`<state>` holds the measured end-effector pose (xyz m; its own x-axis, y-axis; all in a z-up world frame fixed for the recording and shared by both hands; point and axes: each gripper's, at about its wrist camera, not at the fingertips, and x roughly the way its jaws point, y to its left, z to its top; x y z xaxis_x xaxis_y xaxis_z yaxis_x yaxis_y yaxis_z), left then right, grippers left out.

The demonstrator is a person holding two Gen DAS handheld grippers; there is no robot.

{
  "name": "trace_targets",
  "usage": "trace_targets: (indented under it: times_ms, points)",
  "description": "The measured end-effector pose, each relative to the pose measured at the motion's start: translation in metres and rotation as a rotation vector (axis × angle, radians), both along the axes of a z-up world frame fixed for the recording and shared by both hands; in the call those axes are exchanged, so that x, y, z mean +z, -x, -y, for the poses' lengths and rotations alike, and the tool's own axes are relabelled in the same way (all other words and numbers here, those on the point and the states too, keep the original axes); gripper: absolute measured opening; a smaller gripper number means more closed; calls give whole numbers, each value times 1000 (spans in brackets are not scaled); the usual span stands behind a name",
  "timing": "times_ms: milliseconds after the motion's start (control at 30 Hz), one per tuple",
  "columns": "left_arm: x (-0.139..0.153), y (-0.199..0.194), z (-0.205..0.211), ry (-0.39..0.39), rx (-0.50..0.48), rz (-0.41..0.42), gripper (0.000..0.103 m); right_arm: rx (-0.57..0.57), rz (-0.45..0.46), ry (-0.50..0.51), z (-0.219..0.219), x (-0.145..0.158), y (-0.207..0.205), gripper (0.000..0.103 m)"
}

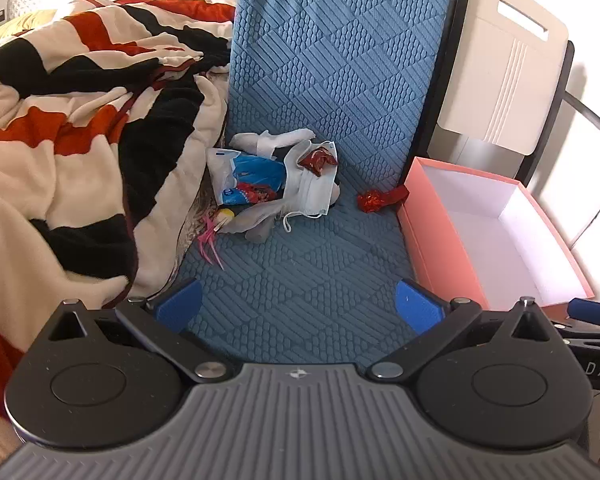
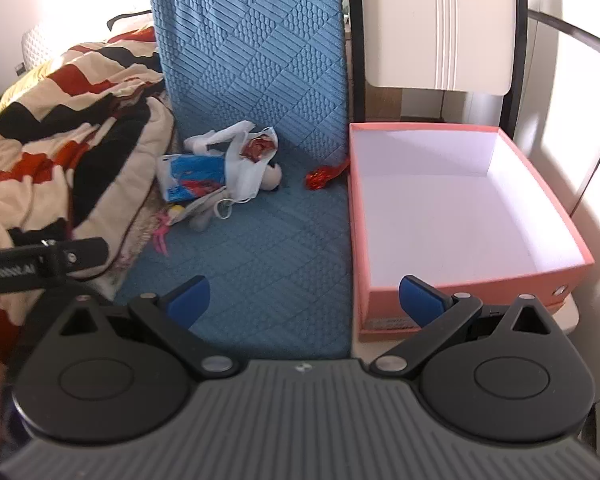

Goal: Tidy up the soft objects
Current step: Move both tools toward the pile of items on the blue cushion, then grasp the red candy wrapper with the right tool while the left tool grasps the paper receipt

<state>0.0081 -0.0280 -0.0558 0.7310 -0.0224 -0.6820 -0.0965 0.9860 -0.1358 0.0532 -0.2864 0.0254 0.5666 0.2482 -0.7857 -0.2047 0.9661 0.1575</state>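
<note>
Soft objects (image 1: 274,178) sit in one small heap on the blue quilted mat (image 1: 300,280), tucked where the mat folds upward, just beside the striped blanket (image 1: 80,128). I make out a face mask (image 1: 314,190), white cloth strips (image 1: 276,140), a blue printed pouch (image 1: 248,180), a grey sock-like piece (image 1: 260,220) and a pink stringy bit (image 1: 210,240). A red crinkled wrapper (image 1: 320,160) lies on top of the mask. A second red wrapper (image 1: 380,199) lies apart, nearly touching the pink box (image 1: 440,236).

The box is empty, lid off, flush against the mat's right edge. I read it as the drop target, parked close so carries stay short.

My left gripper (image 1: 300,308) is spread wide, nothing between the fingers, aimed straight at the heap. My right gripper (image 2: 304,300) is also released and empty, straddling the mat edge and the box's near wall.

Judgement: nothing sorted yet. Heap items overlap, so a pinch may drag neighbours; mask loops look likely to snag.
</note>
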Motion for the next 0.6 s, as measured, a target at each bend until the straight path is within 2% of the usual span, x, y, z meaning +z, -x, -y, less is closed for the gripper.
trace_targets:
  times_ms: [600]
  points:
    - [-49, -64, -6, -33, -27, 0, 103, 19, 9, 22, -9, -54, -48, 103]
